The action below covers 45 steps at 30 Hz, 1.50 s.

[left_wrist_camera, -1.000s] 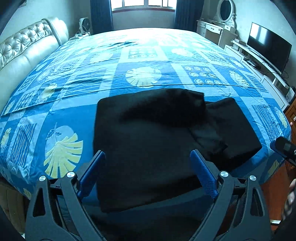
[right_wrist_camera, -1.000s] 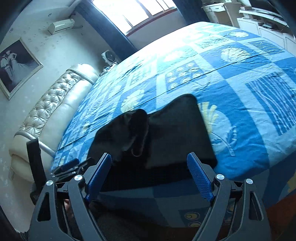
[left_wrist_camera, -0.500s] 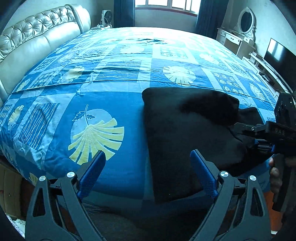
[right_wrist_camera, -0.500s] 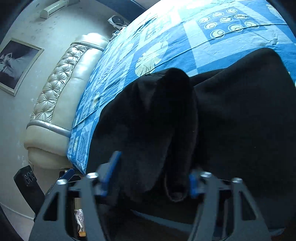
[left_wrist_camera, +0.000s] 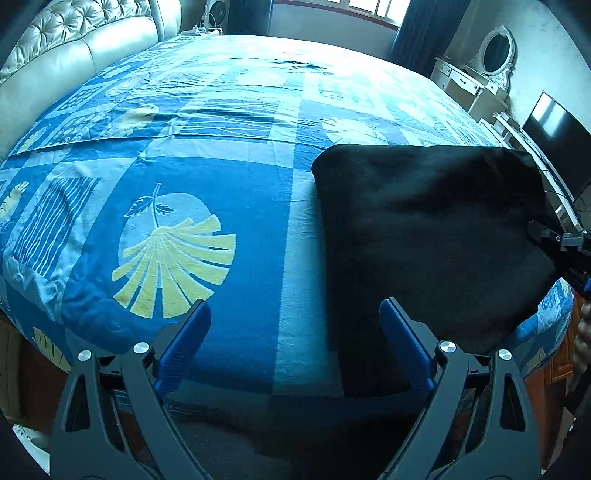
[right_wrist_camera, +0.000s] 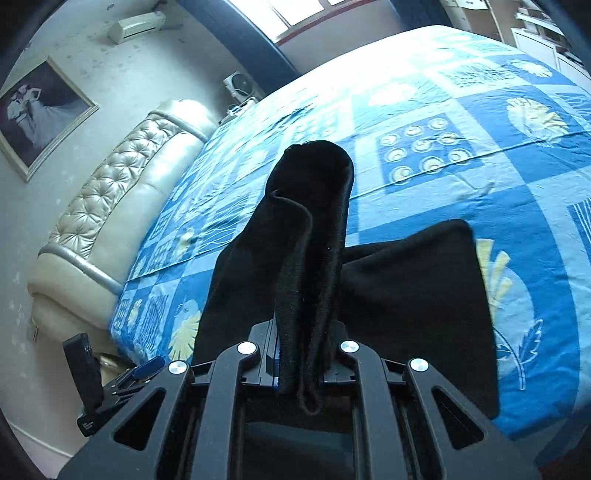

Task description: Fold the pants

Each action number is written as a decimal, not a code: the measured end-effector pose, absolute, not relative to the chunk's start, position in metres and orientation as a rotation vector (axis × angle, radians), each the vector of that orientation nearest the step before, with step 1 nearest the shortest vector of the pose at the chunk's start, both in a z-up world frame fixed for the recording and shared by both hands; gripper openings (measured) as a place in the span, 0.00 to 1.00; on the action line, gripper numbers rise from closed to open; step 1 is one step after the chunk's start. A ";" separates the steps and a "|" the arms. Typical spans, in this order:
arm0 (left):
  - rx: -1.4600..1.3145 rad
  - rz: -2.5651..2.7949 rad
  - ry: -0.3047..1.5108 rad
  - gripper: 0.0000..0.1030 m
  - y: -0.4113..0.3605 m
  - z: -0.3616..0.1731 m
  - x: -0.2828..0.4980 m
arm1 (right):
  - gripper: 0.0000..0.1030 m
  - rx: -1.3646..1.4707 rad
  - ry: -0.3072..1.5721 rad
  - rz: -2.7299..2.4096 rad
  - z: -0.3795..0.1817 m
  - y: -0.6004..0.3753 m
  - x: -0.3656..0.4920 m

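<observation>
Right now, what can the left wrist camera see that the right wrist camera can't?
Only the left wrist view shows the TV, the oval mirror and the left gripper open over the bedspread, nothing between its fingers. Only the right wrist view shows the framed picture, the air conditioner and the right gripper closing on a bunched fold of the black pants. Both show the pants, the blue bedspread and the padded headboard.

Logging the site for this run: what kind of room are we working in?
Most likely a home bedroom: a large bed with a blue patterned cover, a tufted cream headboard, and a dressing table with an oval mirror by the wall.
</observation>
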State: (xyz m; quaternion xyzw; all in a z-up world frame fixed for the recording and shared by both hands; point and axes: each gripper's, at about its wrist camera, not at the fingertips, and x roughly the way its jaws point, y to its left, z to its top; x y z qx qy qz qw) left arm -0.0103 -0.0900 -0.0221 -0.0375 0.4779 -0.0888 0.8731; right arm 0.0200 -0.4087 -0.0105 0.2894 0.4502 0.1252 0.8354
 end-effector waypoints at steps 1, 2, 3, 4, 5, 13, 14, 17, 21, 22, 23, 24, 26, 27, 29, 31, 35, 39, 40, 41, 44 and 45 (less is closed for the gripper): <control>-0.079 -0.193 1.002 0.90 -0.093 -0.023 -0.010 | 0.12 0.615 0.960 0.240 -0.015 -0.416 0.018; -0.078 -0.198 1.004 0.90 -0.097 -0.024 -0.009 | 0.12 0.618 0.968 0.220 -0.021 -0.423 0.018; -0.074 -0.206 1.004 0.90 -0.101 -0.024 -0.009 | 0.12 0.625 0.976 0.205 -0.026 -0.429 0.016; -0.069 -0.214 1.003 0.90 -0.105 -0.024 -0.010 | 0.12 0.634 0.985 0.193 -0.033 -0.434 0.013; -0.063 -0.220 1.001 0.90 -0.108 -0.024 -0.010 | 0.12 0.640 0.992 0.183 -0.038 -0.440 0.012; -0.032 -0.231 0.993 0.90 -0.124 -0.024 -0.006 | 0.12 0.710 1.041 0.153 -0.078 -0.467 0.007; -0.030 -0.229 0.994 0.90 -0.124 -0.024 -0.005 | 0.12 0.715 1.041 0.155 -0.080 -0.468 0.006; -0.031 -0.224 1.000 0.90 -0.124 -0.027 -0.004 | 0.12 0.725 1.043 0.160 -0.082 -0.468 0.005; -0.028 -0.223 1.004 0.90 -0.124 -0.029 -0.003 | 0.12 0.745 1.041 0.166 -0.086 -0.469 0.003; -0.027 -0.223 1.004 0.90 -0.124 -0.029 -0.003 | 0.12 0.750 1.041 0.168 -0.087 -0.469 0.004; -0.026 -0.223 1.004 0.90 -0.124 -0.029 -0.003 | 0.12 0.754 1.041 0.170 -0.088 -0.470 0.004; -0.027 -0.222 1.004 0.90 -0.124 -0.029 -0.003 | 0.12 0.757 1.041 0.172 -0.088 -0.471 0.004; -0.029 -0.220 1.005 0.90 -0.124 -0.030 -0.003 | 0.12 0.763 1.040 0.173 -0.088 -0.471 0.003; -0.029 -0.219 1.006 0.90 -0.124 -0.030 -0.003 | 0.12 0.767 1.040 0.175 -0.088 -0.471 0.003; -0.030 -0.217 1.008 0.90 -0.124 -0.030 -0.003 | 0.12 0.771 1.038 0.177 -0.089 -0.471 0.003; -0.031 -0.215 1.009 0.90 -0.124 -0.030 -0.004 | 0.13 0.778 1.036 0.180 -0.089 -0.472 0.003; -0.025 -0.216 1.008 0.90 -0.125 -0.030 -0.004 | 0.13 0.790 1.032 0.181 -0.089 -0.475 0.002; -0.020 -0.222 1.010 0.90 -0.128 -0.031 -0.004 | 0.13 0.770 1.033 0.172 -0.087 -0.475 0.000; -0.021 -0.222 1.010 0.90 -0.128 -0.031 -0.004 | 0.13 0.765 1.033 0.171 -0.086 -0.474 0.000; -0.022 -0.226 1.011 0.90 -0.128 -0.031 -0.004 | 0.13 0.768 1.031 0.169 -0.086 -0.475 0.000; -0.028 -0.245 1.022 0.90 -0.131 -0.032 -0.002 | 0.13 0.801 1.027 0.171 -0.088 -0.481 -0.001; -0.031 -0.254 1.025 0.90 -0.131 -0.033 -0.001 | 0.13 0.809 1.028 0.173 -0.088 -0.483 -0.002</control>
